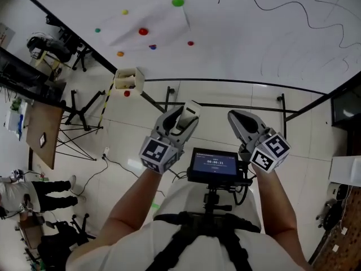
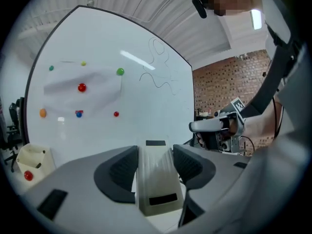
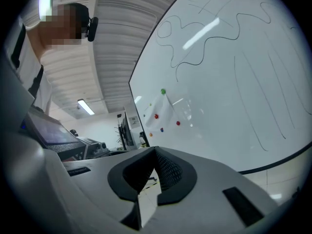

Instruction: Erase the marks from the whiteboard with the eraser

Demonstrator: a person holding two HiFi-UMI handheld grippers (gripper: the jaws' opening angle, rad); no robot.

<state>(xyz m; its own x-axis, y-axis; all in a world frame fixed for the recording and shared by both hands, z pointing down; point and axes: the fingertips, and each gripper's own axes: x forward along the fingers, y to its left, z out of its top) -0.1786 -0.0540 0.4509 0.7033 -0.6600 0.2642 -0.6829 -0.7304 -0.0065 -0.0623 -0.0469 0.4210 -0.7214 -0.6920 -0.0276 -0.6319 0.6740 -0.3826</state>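
The whiteboard (image 1: 237, 49) fills the upper part of the head view and carries black wavy marks (image 1: 282, 7) at its right. Those marks (image 2: 157, 72) look small and far in the left gripper view, and the marks (image 3: 195, 43) loom larger in the right gripper view. My left gripper (image 1: 183, 120) is shut on a pale block eraser (image 2: 156, 179) with black strips; the eraser (image 1: 190, 110) sticks out past the jaws. My right gripper (image 1: 240, 120) is shut with nothing in it, its jaws meeting at the tips (image 3: 155, 152). Both grippers hang well short of the board.
Coloured magnets (image 1: 143, 31) pin a white sheet (image 1: 152, 24) on the board's left side. A small cream holder (image 1: 128, 79) hangs at the board's lower left corner. A chest-mounted screen (image 1: 213, 165) sits between my arms. Tripods (image 1: 79, 117), a desk (image 1: 45, 131) and a person (image 1: 34, 193) stand at left.
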